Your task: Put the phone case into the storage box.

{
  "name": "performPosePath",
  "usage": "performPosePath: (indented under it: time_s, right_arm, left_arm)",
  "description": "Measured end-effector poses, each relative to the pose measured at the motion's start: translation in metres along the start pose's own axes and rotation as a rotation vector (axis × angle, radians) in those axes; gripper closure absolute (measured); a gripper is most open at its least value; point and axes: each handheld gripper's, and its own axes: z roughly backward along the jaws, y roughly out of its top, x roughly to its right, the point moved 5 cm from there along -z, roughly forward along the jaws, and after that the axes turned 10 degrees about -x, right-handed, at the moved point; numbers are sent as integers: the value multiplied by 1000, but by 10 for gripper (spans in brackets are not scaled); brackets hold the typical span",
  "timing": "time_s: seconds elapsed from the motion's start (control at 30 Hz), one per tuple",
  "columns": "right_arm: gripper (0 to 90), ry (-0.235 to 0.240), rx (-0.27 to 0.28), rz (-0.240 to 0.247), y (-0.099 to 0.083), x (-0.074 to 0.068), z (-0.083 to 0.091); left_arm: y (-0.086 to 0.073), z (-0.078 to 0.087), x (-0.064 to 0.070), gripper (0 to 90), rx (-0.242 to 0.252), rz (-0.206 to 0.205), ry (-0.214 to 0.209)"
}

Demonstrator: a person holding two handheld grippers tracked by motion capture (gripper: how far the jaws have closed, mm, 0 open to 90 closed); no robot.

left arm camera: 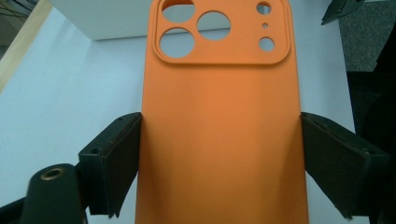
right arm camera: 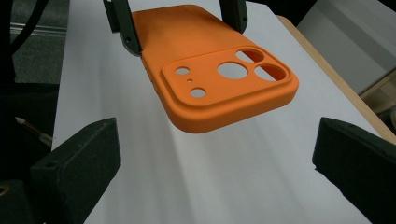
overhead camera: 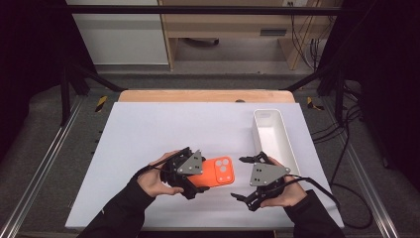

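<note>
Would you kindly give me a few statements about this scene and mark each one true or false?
1. The left gripper is shut on the orange phone case. True.
2. The right gripper also grips the case. False: its jaws stand open, with nothing between them.
3. The case lies inside the white tray. False: it is held above the white table, to the left of the tray.
4. The camera cut-outs of the case point towards the right gripper. True.
5. The tray holds several things. False: what shows of its inside is bare.
</note>
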Motion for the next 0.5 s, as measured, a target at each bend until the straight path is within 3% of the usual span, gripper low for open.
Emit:
performPosePath:
  time_s: [0.5]
  right_arm:
    - [11, 14, 6, 42, -1, -2, -1]
  left_arm:
    - [9, -5, 7, 156, 17, -55, -16]
